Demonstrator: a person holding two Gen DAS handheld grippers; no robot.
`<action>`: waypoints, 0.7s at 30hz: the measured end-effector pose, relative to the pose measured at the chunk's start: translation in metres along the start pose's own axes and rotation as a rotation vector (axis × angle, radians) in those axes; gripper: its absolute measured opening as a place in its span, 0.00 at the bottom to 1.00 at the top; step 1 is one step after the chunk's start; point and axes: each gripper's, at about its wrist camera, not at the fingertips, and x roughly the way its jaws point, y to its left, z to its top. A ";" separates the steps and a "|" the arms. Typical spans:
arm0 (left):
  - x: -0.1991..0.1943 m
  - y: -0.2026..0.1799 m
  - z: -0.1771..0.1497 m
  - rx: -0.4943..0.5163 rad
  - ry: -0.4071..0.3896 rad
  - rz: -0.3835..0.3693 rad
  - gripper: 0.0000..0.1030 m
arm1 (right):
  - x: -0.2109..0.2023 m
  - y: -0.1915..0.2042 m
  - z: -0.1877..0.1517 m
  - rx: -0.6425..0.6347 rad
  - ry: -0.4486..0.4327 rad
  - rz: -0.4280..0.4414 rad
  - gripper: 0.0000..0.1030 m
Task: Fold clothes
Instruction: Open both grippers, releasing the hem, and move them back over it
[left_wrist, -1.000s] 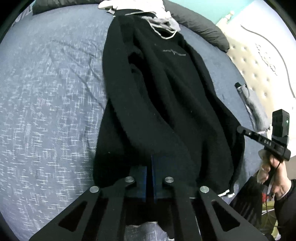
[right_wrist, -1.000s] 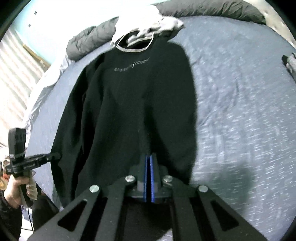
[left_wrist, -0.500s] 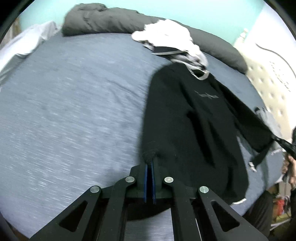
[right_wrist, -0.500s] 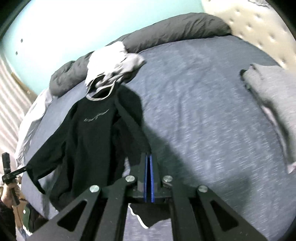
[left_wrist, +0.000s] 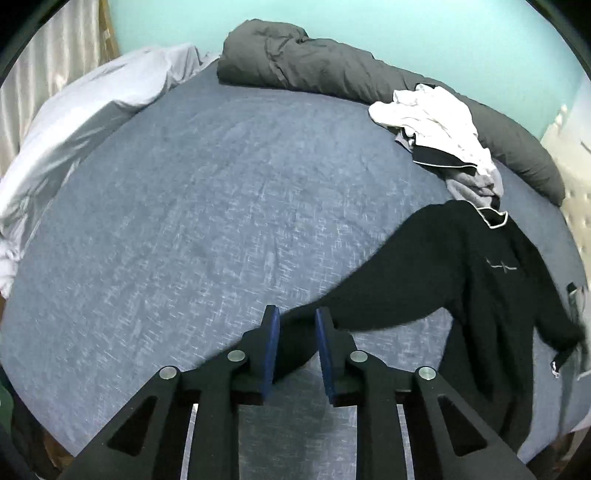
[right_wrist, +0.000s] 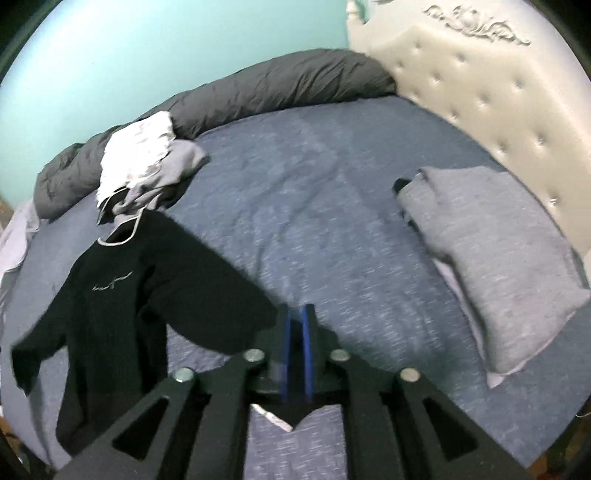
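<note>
Where blue-grey sheet covers the bed (left_wrist: 207, 221), spread wide and lightly creased, with a tufted white headboard (right_wrist: 491, 85) at one end. Along the far edge, against the turquoise wall, a long rolled dark grey duvet (left_wrist: 332, 70); at the left in the left wrist view, a pale crumpled sheet (left_wrist: 81, 110). Near the headboard in the right wrist view, a folded grey garment (right_wrist: 491, 258), lying flat, well apart from the rest. Towards the duvet, a heap of white and grey clothes (left_wrist: 439, 122), touching the neckline of the black sweater (right_wrist: 122, 295). Sweater lying chest-up on the sheet, small pale logo showing, sleeves stretched out to either side, hem towards the bed's near edge. Left gripper (left_wrist: 295, 343) low over the sheet with jaws parted, blue pads apart, one black sleeve end lying loose in the gap between them, not pinched. Right gripper (right_wrist: 296, 350) with blue pads almost together, clamping black fabric of the other sleeve end, a white-edged cuff hanging below the jaws. Right wrist view somewhat blurred.
</note>
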 end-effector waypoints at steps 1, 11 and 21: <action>0.003 -0.005 -0.005 0.015 0.021 -0.005 0.37 | -0.002 -0.001 -0.003 0.010 -0.006 0.004 0.26; 0.029 -0.093 -0.090 0.134 0.236 -0.343 0.48 | 0.033 0.074 -0.082 -0.067 0.259 0.359 0.45; 0.039 -0.155 -0.152 0.270 0.342 -0.407 0.51 | 0.050 0.156 -0.180 -0.203 0.502 0.507 0.46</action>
